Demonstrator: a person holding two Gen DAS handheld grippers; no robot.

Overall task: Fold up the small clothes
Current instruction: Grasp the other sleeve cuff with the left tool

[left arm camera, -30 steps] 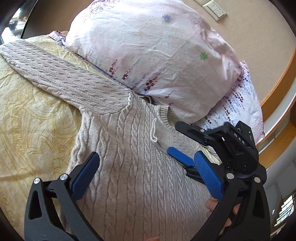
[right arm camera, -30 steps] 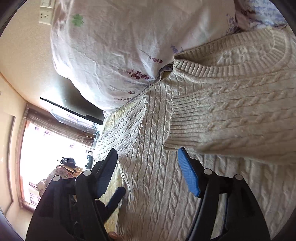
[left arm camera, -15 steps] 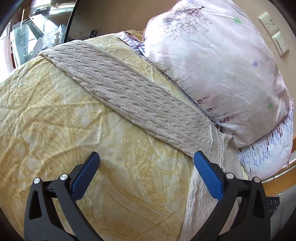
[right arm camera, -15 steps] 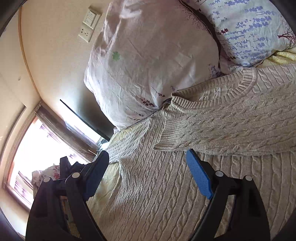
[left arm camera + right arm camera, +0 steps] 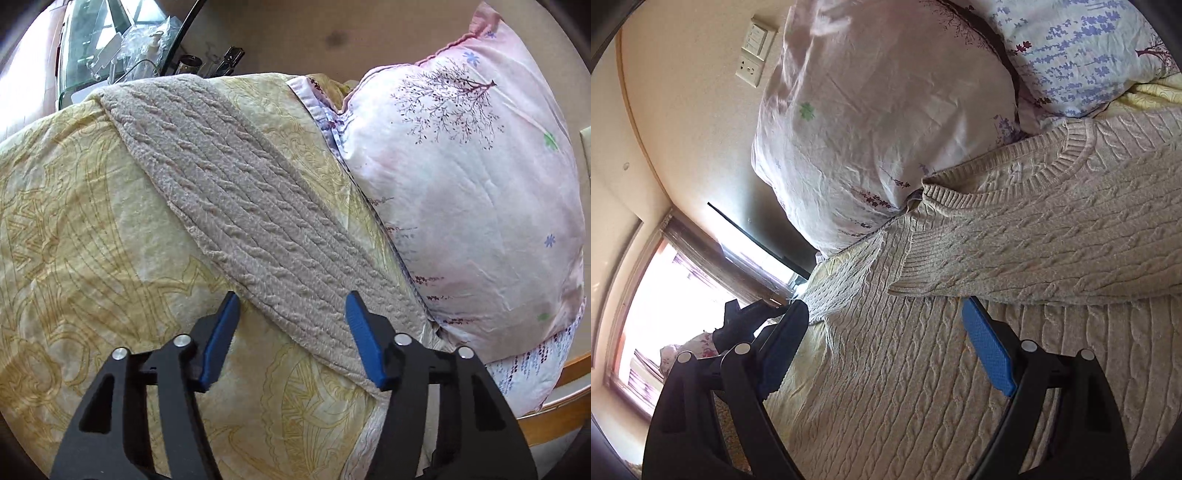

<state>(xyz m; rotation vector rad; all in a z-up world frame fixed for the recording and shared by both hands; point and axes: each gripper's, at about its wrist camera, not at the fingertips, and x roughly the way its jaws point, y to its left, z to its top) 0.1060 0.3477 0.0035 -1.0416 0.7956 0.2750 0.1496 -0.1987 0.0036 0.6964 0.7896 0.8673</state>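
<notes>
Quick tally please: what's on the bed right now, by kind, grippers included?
Sweaters: 1, beige cable-knit sweater
Pillows: 2, pink floral pillow and blue-flowered pillow
Bedspreads: 1, yellow bedspread
Grippers: 2, left gripper closing, empty; right gripper open
Total: 6

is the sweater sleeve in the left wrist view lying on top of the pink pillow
No, the sleeve lies stretched across the yellow bedspread, beside the pink pillow rather than on it.

A home bedroom is shown. A bed is covered by a yellow patterned quilt (image 5: 92,258), against which floral pillows (image 5: 480,192) are propped, and a cable-knit sweater (image 5: 960,369) is spread over it. A wall switch and socket (image 5: 753,55) and a curtained window (image 5: 665,302) are seen nearby.
</notes>
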